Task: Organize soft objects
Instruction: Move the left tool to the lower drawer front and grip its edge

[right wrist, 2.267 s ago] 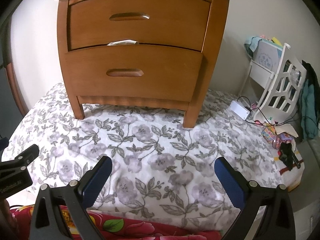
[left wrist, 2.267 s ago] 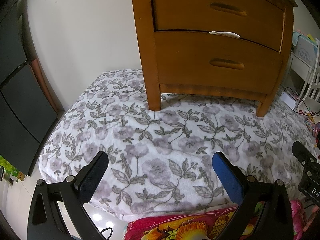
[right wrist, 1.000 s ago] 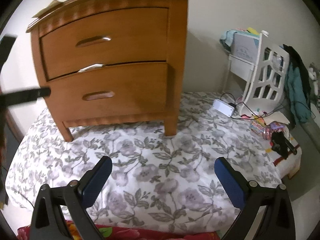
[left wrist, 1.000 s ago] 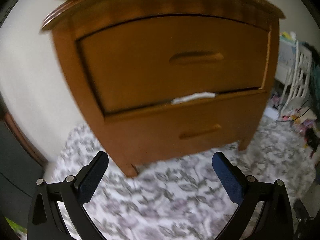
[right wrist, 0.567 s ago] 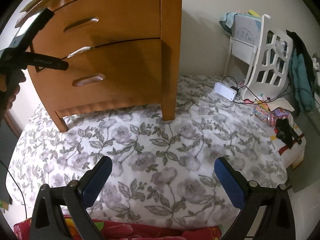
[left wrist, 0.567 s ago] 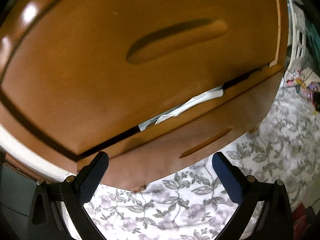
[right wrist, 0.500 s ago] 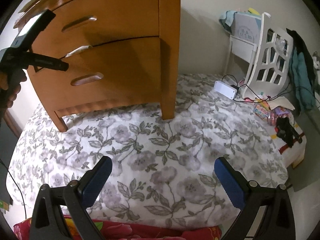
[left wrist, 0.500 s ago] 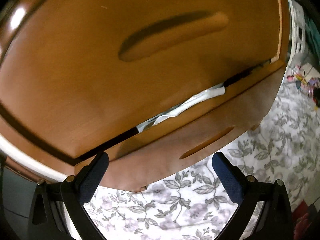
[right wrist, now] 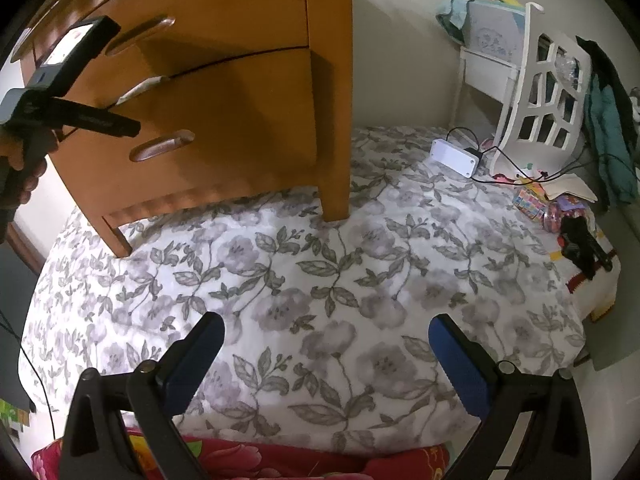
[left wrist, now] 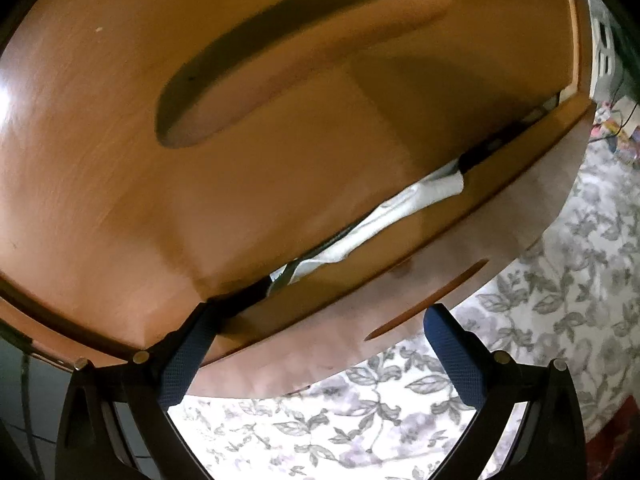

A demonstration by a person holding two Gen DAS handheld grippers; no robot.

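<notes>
White cloth (left wrist: 404,212) is caught in the gap between the two drawers of the wooden nightstand (right wrist: 240,92), hanging over the lower drawer front (left wrist: 420,280). The left gripper (left wrist: 316,344) is held close against that front with its tongs spread, presumably so the drawer or cloth can be reached. The right gripper (right wrist: 326,356) is kept spread and empty above the floral blanket (right wrist: 340,280), well away.

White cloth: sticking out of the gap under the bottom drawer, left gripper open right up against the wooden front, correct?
Not quite. The left wrist view shows the white cloth sticking out of the gap between the two drawers, above the bottom drawer. The left gripper is open, close against the front.
</notes>
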